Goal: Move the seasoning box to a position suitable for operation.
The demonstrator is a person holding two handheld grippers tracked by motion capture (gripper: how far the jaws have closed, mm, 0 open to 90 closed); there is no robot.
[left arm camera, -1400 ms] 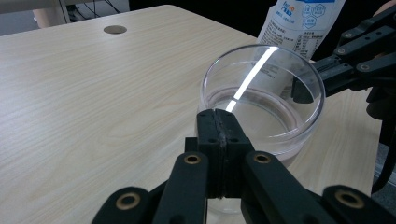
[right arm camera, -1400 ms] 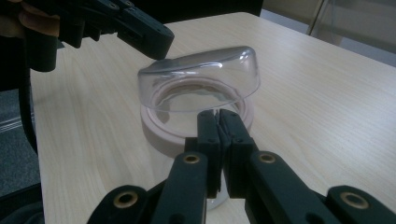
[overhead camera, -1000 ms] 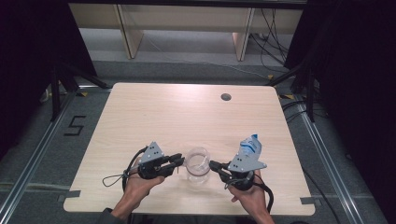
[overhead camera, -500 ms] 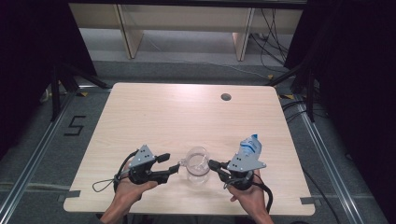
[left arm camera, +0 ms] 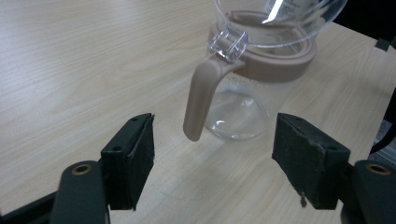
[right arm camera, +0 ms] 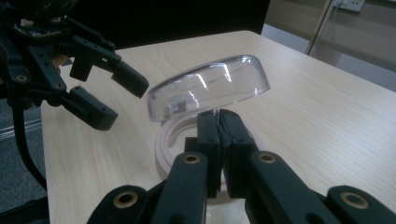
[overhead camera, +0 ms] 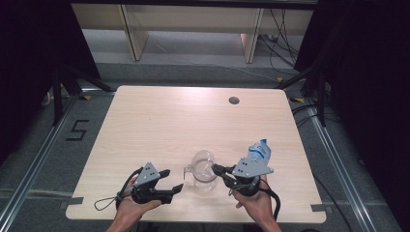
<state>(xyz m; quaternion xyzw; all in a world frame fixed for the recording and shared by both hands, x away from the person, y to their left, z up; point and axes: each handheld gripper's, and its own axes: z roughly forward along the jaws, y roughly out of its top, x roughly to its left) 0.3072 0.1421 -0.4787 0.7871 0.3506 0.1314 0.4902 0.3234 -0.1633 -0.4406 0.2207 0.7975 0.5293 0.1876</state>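
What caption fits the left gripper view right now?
Open left gripper faces the beige handle of a clear glass jug on the wooden table.

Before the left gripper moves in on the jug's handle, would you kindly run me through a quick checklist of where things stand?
1. Left gripper jaws open wide: ok.
2. Jug handle lined up between those jaws: ok.
3. Handle already gripped: not ok, jaws apart from it.
4. Right gripper shut on the clear lid: ok.
5. Lid raised clear of the jug rim: ok, tilted open.
6. Water bottle upright and out of the way: cannot tell.
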